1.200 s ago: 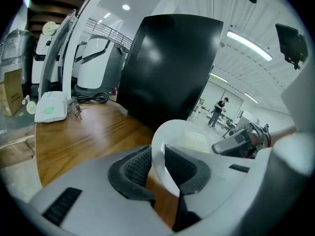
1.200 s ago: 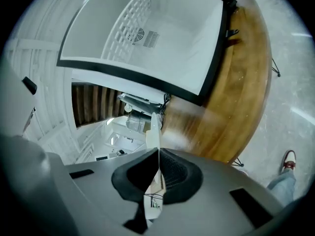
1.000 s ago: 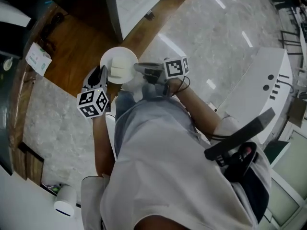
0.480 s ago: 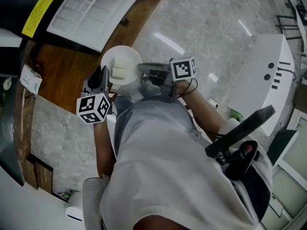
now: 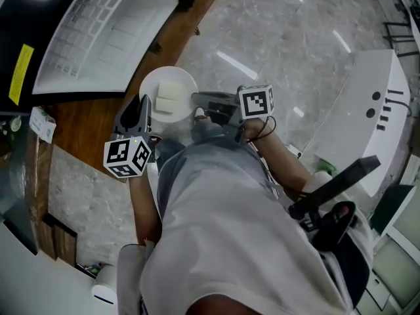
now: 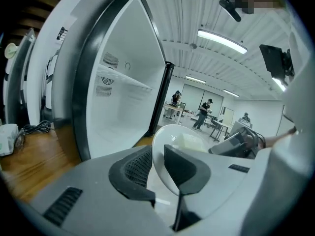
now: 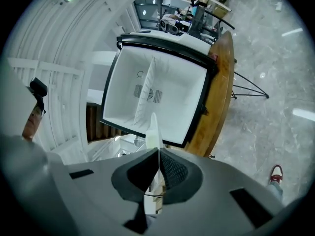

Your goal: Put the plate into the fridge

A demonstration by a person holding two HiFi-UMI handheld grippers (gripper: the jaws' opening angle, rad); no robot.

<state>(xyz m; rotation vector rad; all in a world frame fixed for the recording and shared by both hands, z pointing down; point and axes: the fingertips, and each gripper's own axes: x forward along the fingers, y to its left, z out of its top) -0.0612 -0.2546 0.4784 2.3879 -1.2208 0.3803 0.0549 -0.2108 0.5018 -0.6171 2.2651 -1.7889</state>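
Yellow label (image 5: 21,71), left of the left gripper (image 6: 157,173): print unreadable. Plate (image 5: 152,83) carries one pale block (image 5: 172,97). Left gripper and right gripper (image 7: 158,168) each clamp the plate's rim. Open fridge (image 6: 123,97) stands ahead of both.

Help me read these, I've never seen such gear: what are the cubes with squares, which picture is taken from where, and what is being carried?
There is no robot here. A person holds a two-jaw gripper in each hand, and the patterned cubes are parts of those grippers. The head view comes from a camera on the person's head, looking steeply down over their body at the floor. The other two views come from cameras riding on the grippers, each looking along its own jaws. The left gripper and the right gripper clamp opposite edges of one white plate with a pale block on it. Ahead, a white fridge stands open.
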